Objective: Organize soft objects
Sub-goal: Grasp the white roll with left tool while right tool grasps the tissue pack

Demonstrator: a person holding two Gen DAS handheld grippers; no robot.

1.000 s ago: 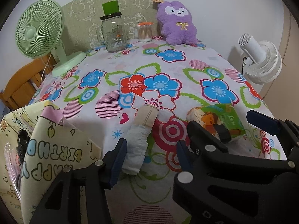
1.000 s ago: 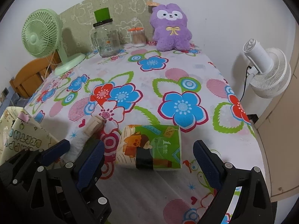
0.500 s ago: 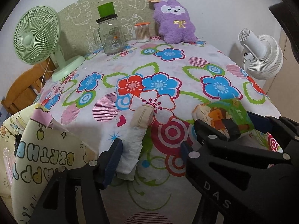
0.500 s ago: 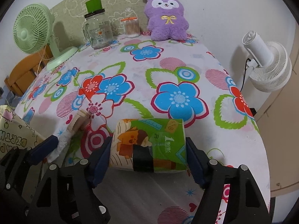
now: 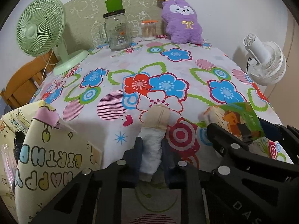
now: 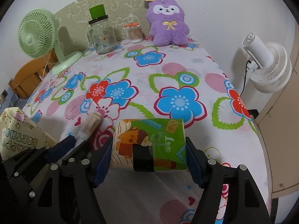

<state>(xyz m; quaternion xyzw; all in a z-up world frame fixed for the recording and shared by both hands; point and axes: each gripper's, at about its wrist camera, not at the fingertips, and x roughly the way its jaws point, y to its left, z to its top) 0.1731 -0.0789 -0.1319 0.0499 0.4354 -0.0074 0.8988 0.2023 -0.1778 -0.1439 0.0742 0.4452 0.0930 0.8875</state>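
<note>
Both grabs are on: low in the frame the left gripper (image 5: pixel 151 153) has just been closing, its jaws now pinched on the white end of the sock (image 5: pixel 152 145), which lies on the tablecloth (image 5: pixel 130 61) with its beige cuff toward frame centre. The right gripper (image 6: pixel 149 155), jaws closed to pack width, clamps the tissue pack (image 6: pixel 149 141) at bottom centre. Next, I judge, comes a lift of both toward the gift bag (image 5: pixel 46 160) at lower left, minding the limp sock's droop.

Left gripper (image 5: pixel 151 156) jaws just closed on sock (image 5: pixel 153 140); right gripper (image 6: pixel 149 156) apparently clamped tissue pack (image 6: pixel 149 141).
</note>
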